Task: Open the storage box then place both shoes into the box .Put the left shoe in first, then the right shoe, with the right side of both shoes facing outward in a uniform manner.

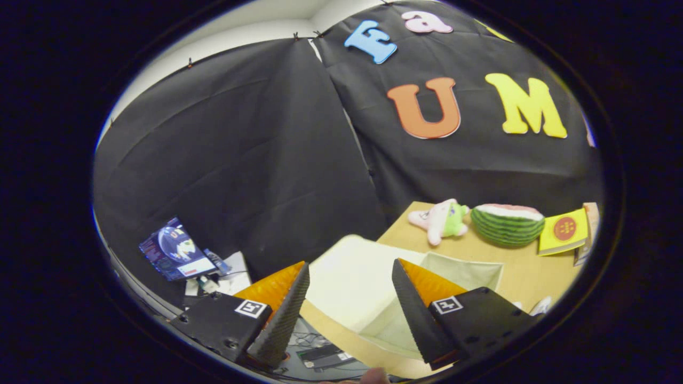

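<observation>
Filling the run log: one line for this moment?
gripper: open, empty | storage box: open, lid between fingers | table: plush toy, watermelon toy beyond box

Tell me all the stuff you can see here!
storage box: one, pale cream, open, just ahead of the fingers on the table
box lid: one, cream, raised, between the fingers
table: one, light wood, under the box
star plush toy: one, pink and green, beyond the box
watermelon plush: one, green striped, beside the star toy
booklet: one, yellow with a red circle, beside the watermelon
screen: one, lit, off the table's side
hand-held gripper: one, fingers open, holding nothing
</observation>
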A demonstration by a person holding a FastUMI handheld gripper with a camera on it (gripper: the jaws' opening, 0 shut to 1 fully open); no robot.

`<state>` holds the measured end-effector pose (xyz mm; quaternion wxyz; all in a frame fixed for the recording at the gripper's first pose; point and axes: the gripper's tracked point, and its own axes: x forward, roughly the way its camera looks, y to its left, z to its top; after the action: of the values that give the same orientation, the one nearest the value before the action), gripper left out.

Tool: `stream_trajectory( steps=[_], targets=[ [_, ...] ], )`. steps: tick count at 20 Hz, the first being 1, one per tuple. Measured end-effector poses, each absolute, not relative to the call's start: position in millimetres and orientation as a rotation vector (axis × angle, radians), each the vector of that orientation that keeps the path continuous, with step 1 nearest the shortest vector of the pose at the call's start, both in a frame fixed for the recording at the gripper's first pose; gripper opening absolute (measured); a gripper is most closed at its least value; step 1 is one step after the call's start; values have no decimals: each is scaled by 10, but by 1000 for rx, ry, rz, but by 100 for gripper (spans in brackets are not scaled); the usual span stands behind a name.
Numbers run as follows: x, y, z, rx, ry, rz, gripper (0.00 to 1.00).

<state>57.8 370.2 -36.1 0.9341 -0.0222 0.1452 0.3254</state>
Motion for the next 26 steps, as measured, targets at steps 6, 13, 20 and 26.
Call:
stream_trajectory(
  steps=[6, 13, 20, 26],
  targets=[
    [514, 2662, -123, -92, 195, 449, 100],
    [406, 935, -438, -103, 273, 207, 100],
    [529, 11, -1730, -49, 562, 115, 100],
    [789, 95, -2675, -27, 775, 200, 97]
  ],
)
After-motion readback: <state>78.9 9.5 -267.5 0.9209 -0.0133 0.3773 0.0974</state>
